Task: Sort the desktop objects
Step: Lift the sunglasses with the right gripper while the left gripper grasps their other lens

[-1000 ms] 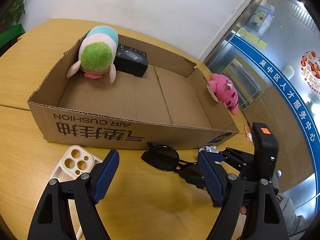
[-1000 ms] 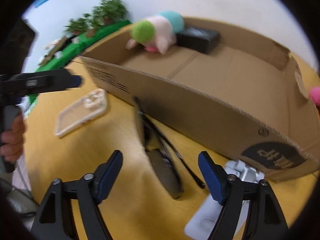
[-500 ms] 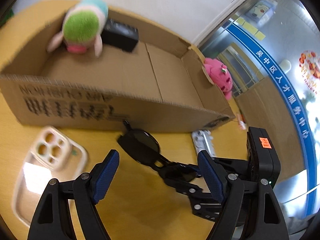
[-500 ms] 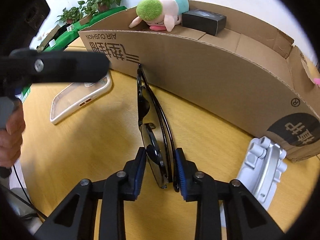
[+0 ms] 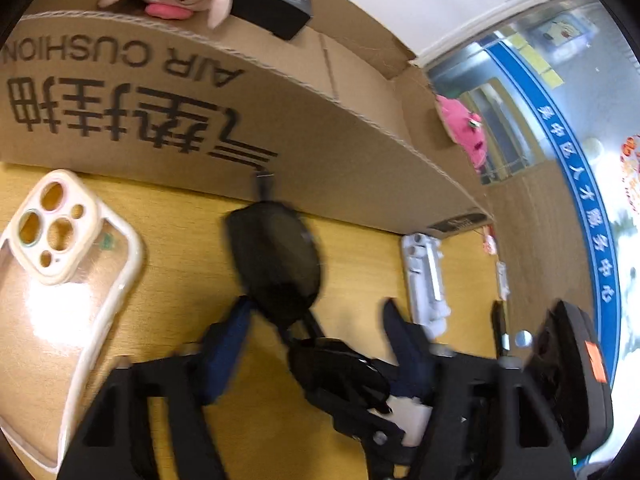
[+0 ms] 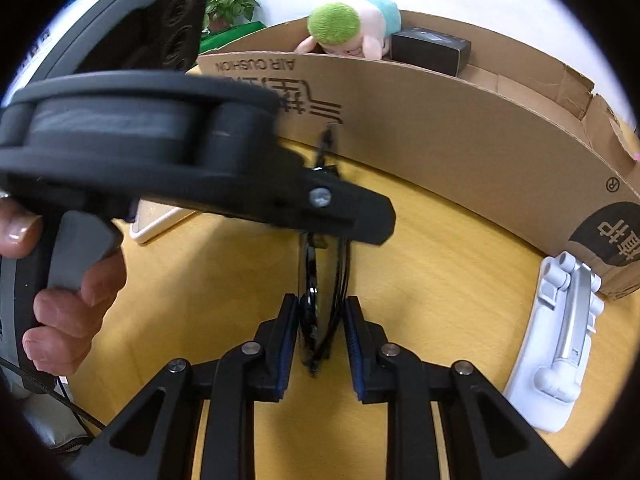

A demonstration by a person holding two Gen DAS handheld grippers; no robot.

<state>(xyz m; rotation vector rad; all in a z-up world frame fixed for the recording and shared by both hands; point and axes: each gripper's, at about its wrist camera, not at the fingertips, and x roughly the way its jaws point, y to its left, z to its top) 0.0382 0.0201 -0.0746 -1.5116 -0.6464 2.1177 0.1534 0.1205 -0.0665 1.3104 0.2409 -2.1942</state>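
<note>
Right gripper [image 6: 321, 334] clamped on folded black sunglasses [image 5: 276, 264], on the yellow wooden desk [image 6: 432, 264] just in front of the brown cardboard box [image 6: 460, 140].

Blue pads pinch one lens end edge-on; the far end sits against the box's front wall. Left gripper [image 5: 316, 356] wide, jaws either side of the sunglasses, not touching as far as I can tell. Clear phone case with cream camera bump [image 5: 60, 280] lies left of them, white folding phone stand [image 6: 560, 352] right, near the box corner. In the box: green-haired plush toy [image 6: 348, 32] beside a black rectangular carton [image 6: 430, 50]. Pink plush [image 5: 464, 128] beyond the box's far end.
</note>
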